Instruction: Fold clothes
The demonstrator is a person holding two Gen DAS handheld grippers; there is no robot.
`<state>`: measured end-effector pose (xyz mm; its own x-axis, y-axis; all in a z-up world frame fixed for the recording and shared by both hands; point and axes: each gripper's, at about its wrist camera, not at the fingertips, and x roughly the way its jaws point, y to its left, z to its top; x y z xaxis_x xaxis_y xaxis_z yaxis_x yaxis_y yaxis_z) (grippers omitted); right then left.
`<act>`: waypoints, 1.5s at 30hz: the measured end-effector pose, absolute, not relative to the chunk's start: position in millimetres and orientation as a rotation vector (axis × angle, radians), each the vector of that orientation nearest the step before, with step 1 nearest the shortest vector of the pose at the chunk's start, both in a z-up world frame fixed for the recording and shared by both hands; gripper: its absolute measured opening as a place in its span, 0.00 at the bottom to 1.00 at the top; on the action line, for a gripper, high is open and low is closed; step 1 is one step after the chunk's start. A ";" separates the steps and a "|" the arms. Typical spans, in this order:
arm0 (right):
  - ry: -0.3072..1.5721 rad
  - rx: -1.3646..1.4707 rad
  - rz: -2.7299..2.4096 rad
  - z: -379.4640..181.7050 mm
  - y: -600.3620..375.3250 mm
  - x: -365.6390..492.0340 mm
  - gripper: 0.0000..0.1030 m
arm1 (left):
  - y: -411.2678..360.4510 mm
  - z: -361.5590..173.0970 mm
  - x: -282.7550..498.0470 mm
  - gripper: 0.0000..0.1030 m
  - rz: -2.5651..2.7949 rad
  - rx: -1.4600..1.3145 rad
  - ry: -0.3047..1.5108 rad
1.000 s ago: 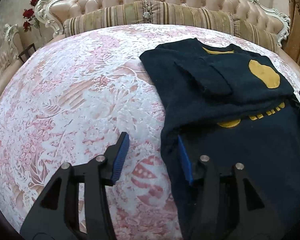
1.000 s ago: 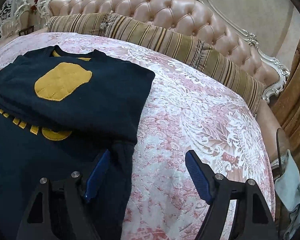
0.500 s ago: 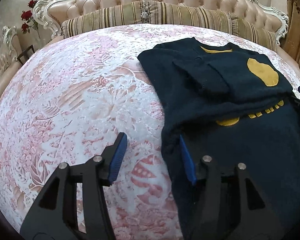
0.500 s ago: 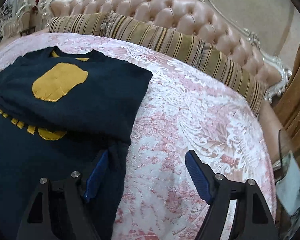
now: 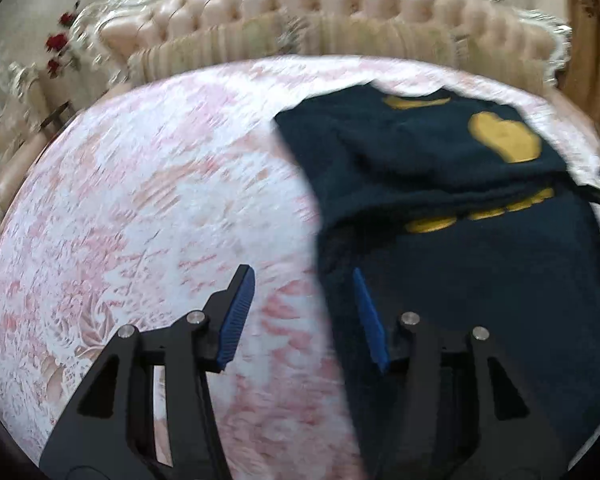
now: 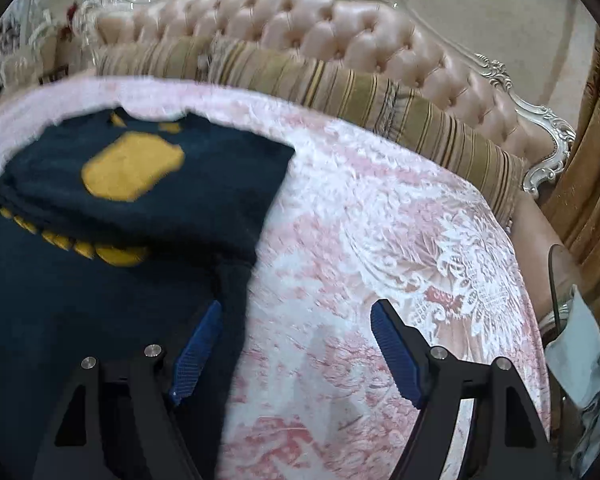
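Both views blurred. Dark sweater (image 5: 480, 248) partly folded on pink bedspread (image 5: 148, 200), near hem cut off below. Left gripper (image 5: 304, 292) half open astride its left edge; right gripper (image 6: 296, 320) wide astride its right edge. Grip on cloth unclear.

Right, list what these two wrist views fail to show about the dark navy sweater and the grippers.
- Yellow lettering on the dark navy sweater: left wrist view, tucked under the folded upper part and motion-blurred, unreadable.
- Sweater's bottom hem: both views, cut off by the lower edge and the gripper bodies.
- Right hand-held gripper, inner finger: right wrist view, contact with the cloth unclear.
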<state>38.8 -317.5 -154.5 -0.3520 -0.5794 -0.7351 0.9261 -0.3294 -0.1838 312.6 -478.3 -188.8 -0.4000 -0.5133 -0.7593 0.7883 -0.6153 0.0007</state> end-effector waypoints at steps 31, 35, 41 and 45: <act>0.872 0.634 -1.757 -165.0 -323.2 74.3 0.78 | -450.5 -160.6 326.1 0.02 -2.077 0.929 0.439; 0.836 0.612 -1.730 -152.0 -330.4 84.7 0.78 | -453.9 -156.7 381.3 0.09 -1.941 0.894 0.455; 0.800 0.583 -1.604 -145.8 -368.7 126.9 0.78 | -440.5 -163.8 322.9 0.28 -2.244 0.864 0.505; 0.819 0.639 -1.543 -160.9 -400.9 143.8 0.78 | -450.1 -182.2 265.7 0.28 -2.291 0.965 0.477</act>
<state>143.8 -400.9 -160.9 -0.1338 -0.6008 -0.7882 0.9894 -0.0362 -0.1404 265.7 -450.1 -182.2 -0.5551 -0.3880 -0.7357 0.6495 -0.7547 -0.0920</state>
